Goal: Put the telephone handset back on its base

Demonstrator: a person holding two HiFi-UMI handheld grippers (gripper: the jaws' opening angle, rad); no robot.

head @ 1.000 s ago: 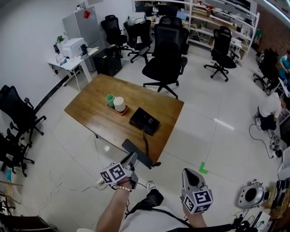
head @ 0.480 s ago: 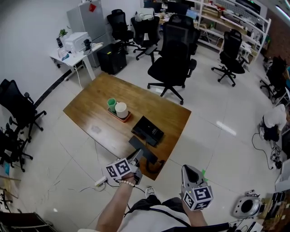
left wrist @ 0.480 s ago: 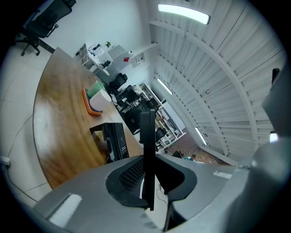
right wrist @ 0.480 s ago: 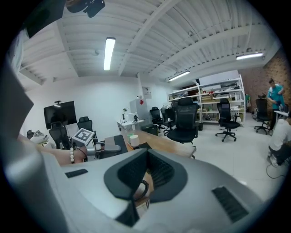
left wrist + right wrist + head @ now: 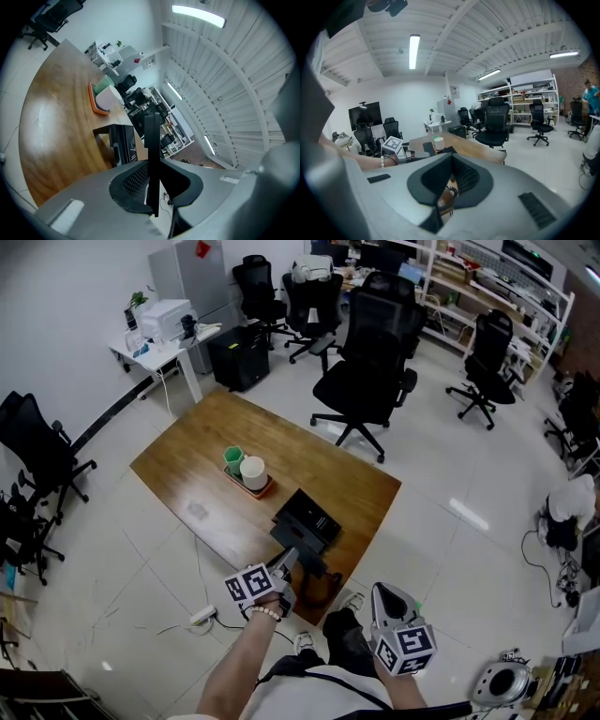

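Left gripper (image 5: 151, 187) clenched on handset (image 5: 151, 140), thin black slab seen edge-on between pads. Handset held above desk's (image 5: 206, 474) near edge, just short of base (image 5: 307, 517). Base sits by near edge, toward near-right corner. Right gripper (image 5: 443, 185) clenched on nothing, off desk beyond near edge, well apart from base. Coiled cord (image 5: 319, 589) hangs over near edge.

Risks, judged:
- Handset lands askew if roll not corrected.
- Cord snags on edge and tugs base.
- Unsteadied base slides when pressed.
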